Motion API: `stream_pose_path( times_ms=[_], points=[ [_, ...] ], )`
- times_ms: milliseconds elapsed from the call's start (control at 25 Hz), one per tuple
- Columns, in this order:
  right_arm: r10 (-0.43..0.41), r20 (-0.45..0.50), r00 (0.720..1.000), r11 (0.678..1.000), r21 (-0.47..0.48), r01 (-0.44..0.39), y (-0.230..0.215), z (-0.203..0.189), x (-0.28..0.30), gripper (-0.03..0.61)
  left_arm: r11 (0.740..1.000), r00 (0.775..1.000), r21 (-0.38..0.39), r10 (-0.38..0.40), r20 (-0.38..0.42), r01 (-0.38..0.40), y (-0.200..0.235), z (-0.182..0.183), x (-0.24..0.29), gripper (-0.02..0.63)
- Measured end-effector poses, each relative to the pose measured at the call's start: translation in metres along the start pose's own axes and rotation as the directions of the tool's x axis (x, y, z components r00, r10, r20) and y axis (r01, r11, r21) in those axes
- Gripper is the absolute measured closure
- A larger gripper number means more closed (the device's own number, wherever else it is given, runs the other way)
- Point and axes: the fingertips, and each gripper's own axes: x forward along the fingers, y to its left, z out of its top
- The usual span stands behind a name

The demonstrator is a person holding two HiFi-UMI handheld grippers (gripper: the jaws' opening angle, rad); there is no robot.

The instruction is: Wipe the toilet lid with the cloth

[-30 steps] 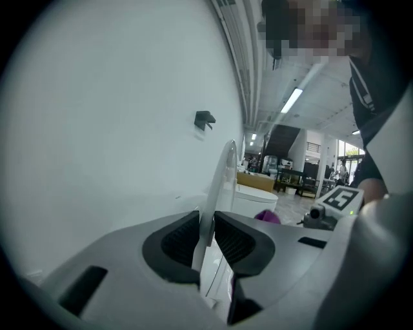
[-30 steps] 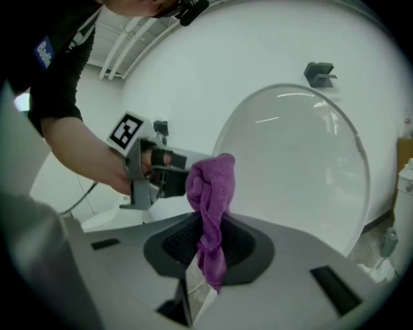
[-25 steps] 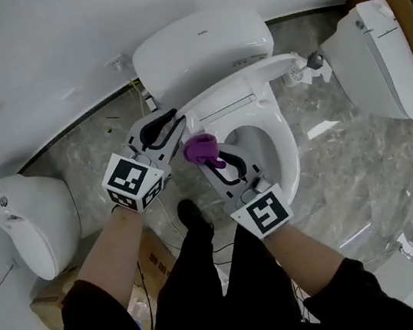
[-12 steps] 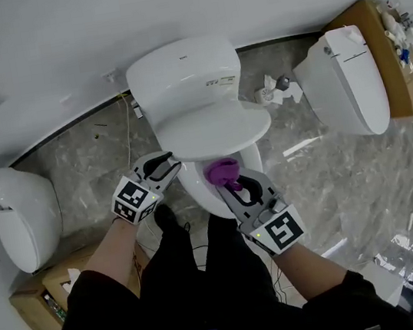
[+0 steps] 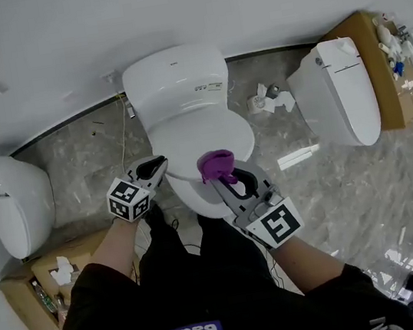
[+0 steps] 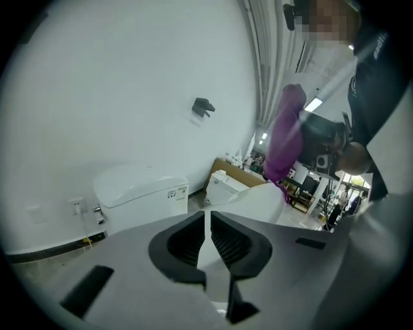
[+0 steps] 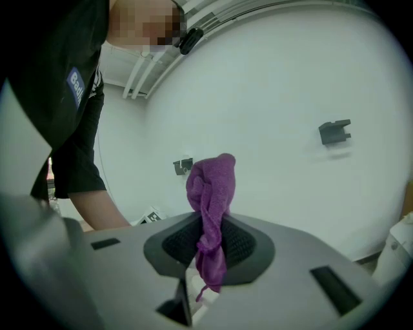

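My right gripper point(image 5: 220, 180) has its jaws clamped on the purple cloth point(image 5: 216, 163), which bunches up out of the pads (a thin tail hangs below them too). In the head view it sits over the front edge of the closed toilet lid point(image 5: 200, 126); whether cloth meets lid, I can't tell. My left gripper point(image 5: 161, 162) is just beside the lid's front-left edge. Its jaws have just been closing, down to a narrow slit, with nothing between them and only white lid showing through the gap. The tank point(image 5: 173, 76) stands behind the lid.
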Motion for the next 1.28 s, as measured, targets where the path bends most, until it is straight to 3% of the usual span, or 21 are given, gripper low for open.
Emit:
stream_pose_path(
  times_ms=[240,400,560,680,1040,1280],
  points=[
    [0.087,-0.03,0.996,0.995,-0.045,-0.089,-0.028,-0.007,0.004,0.514,1.0,0.997,0.028,-0.008,-0.072,0.01,-0.029,-0.037,0.031,0.584],
    [0.103,-0.067,0.992,0.994,-0.037,-0.106,-0.038,-0.028,0.007,0.514,1.0,0.994,-0.007,0.001,-0.11,-0.002,-0.05,-0.081,0.04,0.589],
    [0.111,-0.103,0.989,0.993,-0.018,-0.113,-0.037,-0.056,0.011,0.514,0.994,0.998,-0.102,0.027,-0.052,-0.032,-0.061,-0.113,0.041,0.595],
    [0.118,-0.129,0.985,0.993,-0.015,-0.121,-0.031,-0.078,0.019,0.514,0.995,0.999,-0.096,0.029,-0.043,-0.033,-0.064,-0.127,0.043,0.595],
    [0.132,-0.233,0.963,0.987,-0.055,-0.149,-0.02,-0.139,0.057,0.514,0.995,0.999,-0.101,-0.019,-0.039,0.015,-0.077,-0.144,0.046,0.596],
    [0.147,-0.348,0.926,0.957,-0.186,-0.222,-0.044,-0.182,0.103,0.514,0.995,1.0,-0.095,0.011,0.003,-0.01,-0.068,-0.115,0.037,0.596]
  ],
)
